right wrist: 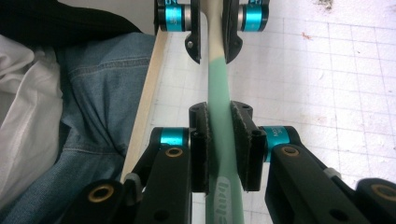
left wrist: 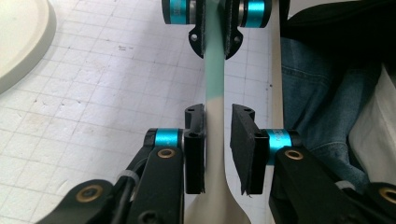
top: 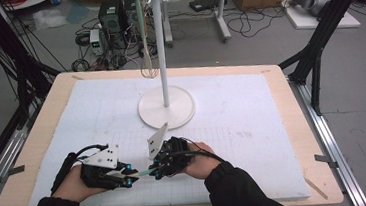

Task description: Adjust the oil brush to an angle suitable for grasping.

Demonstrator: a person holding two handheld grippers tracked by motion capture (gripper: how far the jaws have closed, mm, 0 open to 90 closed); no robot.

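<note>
Two dark sleeves enter from the near edge of the table (top: 293,123), each hand holding a black gripper over a white gridded mat (top: 242,113). Between them, close to the near edge of the mat and well in front of the white stand (top: 164,84), a slim utensil (top: 144,172) hangs level in the air, its handle mint green at one end and cream at the other.

From the right gripper (right wrist: 219,140) view, both black pads press flat against the green stretch of the handle (right wrist: 219,135), so this gripper is clamped on the utensil. From the left gripper (left wrist: 217,140) view, the cream end of the handle (left wrist: 215,140) runs between the jaws; one pad lies against it, while a clear gap separates it from the other pad, so this gripper is slack around the utensil rather than squeezing it.

Behind the two grippers, toward the far side of the mat, the stand rises as a thin pole from a round base, with small hooks at the top. A wire whisk (top: 147,56) hangs from one hook, just left of the pole. Blue jeans (right wrist: 88,107) show beyond the table edge in both gripper views.
</note>
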